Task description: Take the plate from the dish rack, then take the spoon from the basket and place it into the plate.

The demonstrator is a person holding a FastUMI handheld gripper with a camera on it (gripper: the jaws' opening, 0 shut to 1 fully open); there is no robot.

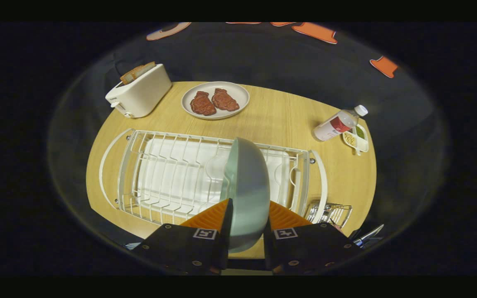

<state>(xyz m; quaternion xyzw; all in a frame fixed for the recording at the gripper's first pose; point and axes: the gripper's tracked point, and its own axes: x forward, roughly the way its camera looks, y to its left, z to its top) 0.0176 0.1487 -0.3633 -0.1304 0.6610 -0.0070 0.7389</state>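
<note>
1. Dish rack [168, 174] spreads wide on the table [280, 120] below me.
2. Plate [244, 190] stands on edge above the rack, my gripper [246, 215] pinching its rim from both sides.
3. Risk: a thin edge hold, so tilting could let it slip or clip the wires.
4. Basket [331, 213] just beside the rack is half cut off; I can't make out the spoon.

Wooden table [275, 120]: rack [172, 174], toaster [141, 93]

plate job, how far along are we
Early. The gripper is shut on the plate, held on edge between its fingers above the dish rack; whether it has fully cleared the rack is unclear. Left: set it down, then fetch the spoon from the basket.
</note>
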